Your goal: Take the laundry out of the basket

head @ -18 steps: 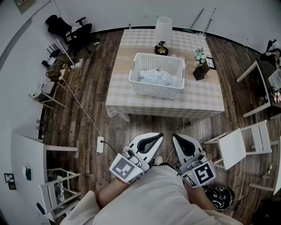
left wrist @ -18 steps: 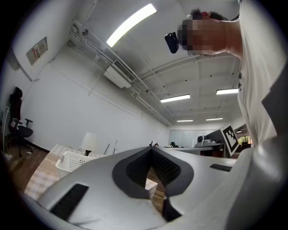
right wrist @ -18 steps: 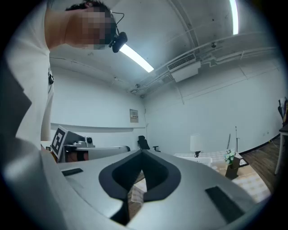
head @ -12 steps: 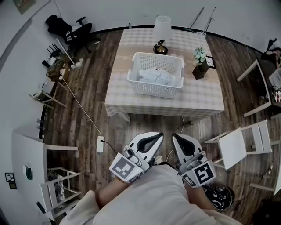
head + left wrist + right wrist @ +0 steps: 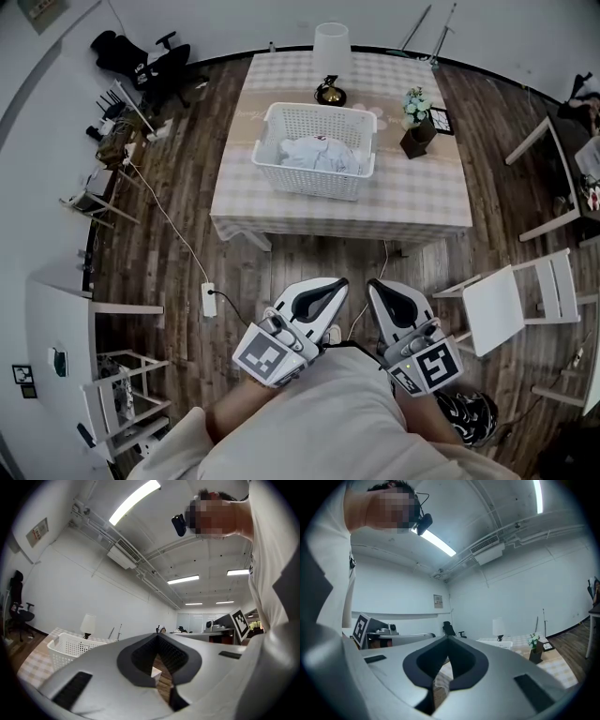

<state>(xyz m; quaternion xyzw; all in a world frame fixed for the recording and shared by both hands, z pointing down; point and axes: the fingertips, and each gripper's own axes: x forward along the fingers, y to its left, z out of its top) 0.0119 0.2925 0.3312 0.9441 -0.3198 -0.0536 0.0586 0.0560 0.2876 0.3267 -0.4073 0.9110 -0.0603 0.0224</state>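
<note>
A white perforated laundry basket (image 5: pixel 314 150) stands on a table with a checked cloth (image 5: pixel 412 192) ahead of me. Pale blue-white laundry (image 5: pixel 317 155) lies crumpled inside it. The basket also shows at the lower left of the left gripper view (image 5: pixel 70 646) and small and far off in the right gripper view (image 5: pixel 500 644). Both grippers are held close to my body, well short of the table. My left gripper (image 5: pixel 341 282) is shut and empty. My right gripper (image 5: pixel 372 282) is shut and empty too, its tips close beside the left's.
On the table stand a white lamp (image 5: pixel 328 58) behind the basket and a small flower pot (image 5: pixel 414 127) to its right. White chairs (image 5: pixel 516 300) stand at the right, a white shelf rack (image 5: pixel 122 403) at the lower left. A cable and power strip (image 5: pixel 206 298) lie on the wooden floor.
The table and basket have shifted up and left in the head view as the view moved. Both grippers stay shut near my body.
</note>
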